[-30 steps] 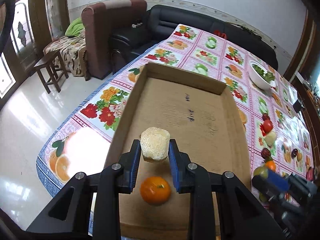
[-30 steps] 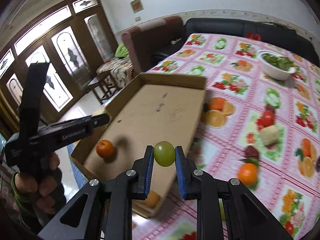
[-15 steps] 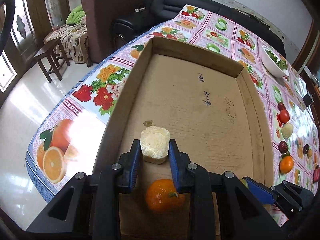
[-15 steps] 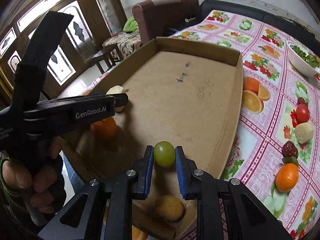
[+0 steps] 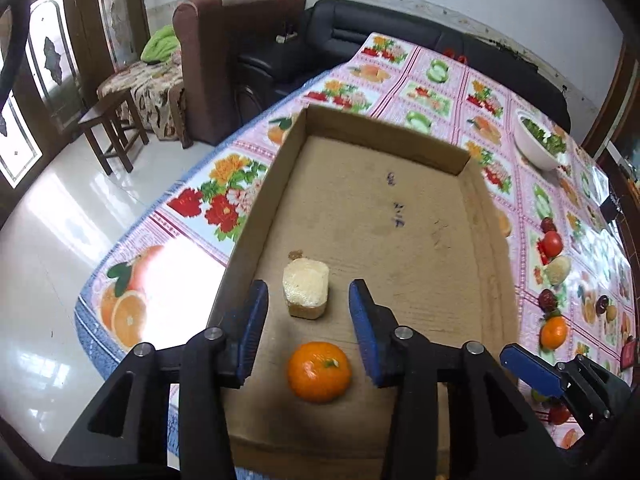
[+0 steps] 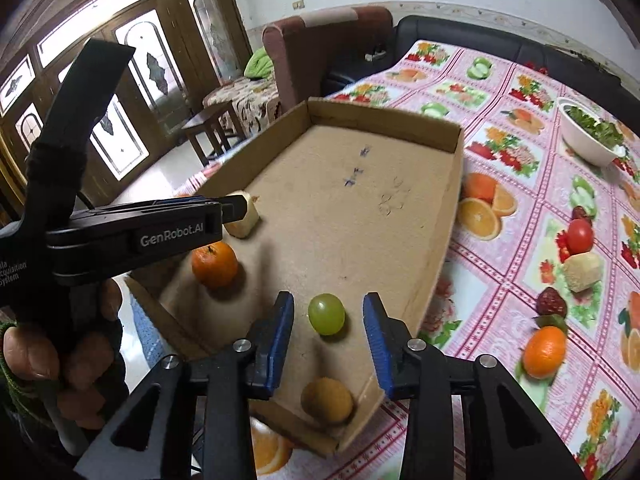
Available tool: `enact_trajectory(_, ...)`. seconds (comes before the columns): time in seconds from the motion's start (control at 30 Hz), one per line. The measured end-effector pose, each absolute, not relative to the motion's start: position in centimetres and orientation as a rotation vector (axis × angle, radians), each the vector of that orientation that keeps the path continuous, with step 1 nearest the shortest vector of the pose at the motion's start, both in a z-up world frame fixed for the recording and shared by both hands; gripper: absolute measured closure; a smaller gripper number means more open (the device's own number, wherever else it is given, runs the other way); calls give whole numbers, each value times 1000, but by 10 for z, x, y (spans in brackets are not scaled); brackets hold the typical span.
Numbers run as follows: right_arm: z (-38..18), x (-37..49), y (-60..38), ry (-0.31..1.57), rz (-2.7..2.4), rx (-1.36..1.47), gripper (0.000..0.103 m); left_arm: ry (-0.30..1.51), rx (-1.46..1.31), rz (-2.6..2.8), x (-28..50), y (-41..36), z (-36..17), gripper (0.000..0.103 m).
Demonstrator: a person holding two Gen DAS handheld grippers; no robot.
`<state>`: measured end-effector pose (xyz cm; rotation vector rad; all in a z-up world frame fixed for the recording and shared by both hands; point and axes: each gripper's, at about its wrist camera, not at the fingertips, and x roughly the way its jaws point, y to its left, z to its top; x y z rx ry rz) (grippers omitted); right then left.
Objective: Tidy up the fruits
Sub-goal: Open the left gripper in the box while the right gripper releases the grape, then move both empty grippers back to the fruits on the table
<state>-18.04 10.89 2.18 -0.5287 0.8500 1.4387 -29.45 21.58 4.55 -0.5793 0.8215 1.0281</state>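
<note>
A shallow cardboard box (image 5: 384, 132) (image 6: 452, 216) lies on the fruit-print tablecloth. My left gripper (image 5: 308, 312) is open over the box's near left end. A pale rough-skinned fruit (image 5: 306, 288) (image 6: 244, 220) rests on the box floor between its fingers, with an orange (image 5: 319, 371) (image 6: 215, 265) just nearer. My right gripper (image 6: 327, 328) is open over the box's near right corner. A green grape (image 6: 326, 314) sits on the floor between its fingers. A brownish round fruit (image 6: 327, 400) lies in the corner below.
Loose fruits lie on the cloth to the right of the box: a tomato (image 6: 580, 235), a pale fruit (image 6: 583, 272), a dark red fruit (image 6: 551, 302) and an orange (image 6: 545, 351). A white bowl of greens (image 6: 588, 136) stands farther back. Sofas stand beyond the table.
Both grippers have opened. The pale fruit and the green grape, held before, now rest on the box floor between the fingers.
</note>
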Motion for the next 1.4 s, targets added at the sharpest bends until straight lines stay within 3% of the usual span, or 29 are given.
enact_trajectory(0.5,45,-122,40,842,1317,-352,63,826,-512,975,-265,175,63,60)
enact_trajectory(0.63,44,-99,20,856,1251,-308,63,840,-488,940,-252,161,65,59)
enact_trajectory(0.73,42,-80,0,870,1199,-273,62,844,-470,919,-242,150,66,53)
enact_trajectory(1.4,18,9,-115,927,893,-122,58,942,-417,634,-170,85,43,52)
